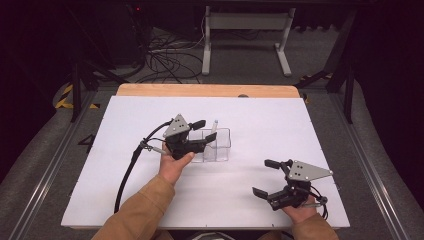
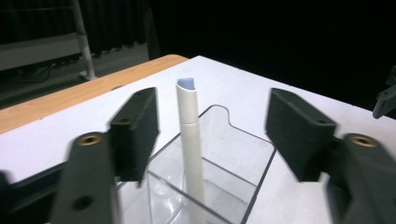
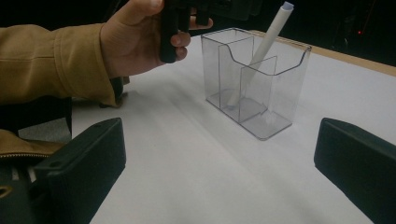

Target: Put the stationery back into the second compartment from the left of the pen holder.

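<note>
The pen [image 2: 190,140] looks light, stiff and smooth, likely to slip or tip the holder [image 3: 261,79] if pulled sideways; the ribbed cap end above the rim is the best place to take it. It leans in the clear holder near the middle of the worktop [image 1: 300,125]. The left gripper [image 1: 201,133] hovers at the holder's left end, jaws apart either side of the pen, touching nothing. The right gripper [image 1: 266,178] rests near the front right corner, jaws wide and empty.
</note>
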`<state>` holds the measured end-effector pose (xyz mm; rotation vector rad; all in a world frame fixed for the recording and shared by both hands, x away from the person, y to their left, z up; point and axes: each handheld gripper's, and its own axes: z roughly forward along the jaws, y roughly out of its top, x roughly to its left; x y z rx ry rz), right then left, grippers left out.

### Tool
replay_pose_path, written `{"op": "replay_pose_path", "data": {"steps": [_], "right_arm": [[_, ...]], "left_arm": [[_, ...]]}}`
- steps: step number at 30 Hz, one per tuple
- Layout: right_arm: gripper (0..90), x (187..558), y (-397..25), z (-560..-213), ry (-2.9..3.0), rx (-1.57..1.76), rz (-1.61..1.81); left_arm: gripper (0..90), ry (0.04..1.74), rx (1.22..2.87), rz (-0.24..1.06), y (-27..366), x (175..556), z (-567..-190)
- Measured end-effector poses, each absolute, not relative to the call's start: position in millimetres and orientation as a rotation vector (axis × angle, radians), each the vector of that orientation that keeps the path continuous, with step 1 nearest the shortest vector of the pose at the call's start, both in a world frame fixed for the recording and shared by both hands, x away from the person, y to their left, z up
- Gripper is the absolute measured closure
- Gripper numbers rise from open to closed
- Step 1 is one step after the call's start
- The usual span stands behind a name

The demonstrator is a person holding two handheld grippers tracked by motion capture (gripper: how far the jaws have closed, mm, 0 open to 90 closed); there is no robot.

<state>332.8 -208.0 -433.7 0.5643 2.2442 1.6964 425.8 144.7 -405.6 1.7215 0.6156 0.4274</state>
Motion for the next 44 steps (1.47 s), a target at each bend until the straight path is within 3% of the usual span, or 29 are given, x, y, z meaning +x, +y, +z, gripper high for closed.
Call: {"op": "replay_pose_path", "data": {"steps": [7, 27, 34, 37, 44], "right_arm": [[2.7, 333.3, -207.5, -433.4, 2.241, 0.565, 1.702], [2.7, 332.4, -207.8, -433.2, 2.236, 0.573, 1.698], [2.7, 331.8, -208.5, -433.1, 2.235, 0.577, 1.689], [2.7, 331.2, -208.7, -433.3, 2.231, 0.583, 1.688], [2.5, 330.7, -209.6, -433.1, 2.221, 0.588, 1.693]], "left_arm": [[19.2, 0.605, 1.717, 0.499, 153.3, 409.1, -387.6], [14.4, 0.560, 1.796, 0.543, 171.3, 376.0, -369.9], [12.4, 0.586, 1.794, 0.524, 201.8, 351.7, -383.1], [11.8, 0.598, 1.812, 0.573, 218.9, 336.8, -395.3], [10.2, 0.659, 1.812, 0.488, 254.4, 316.8, -418.6]]}}
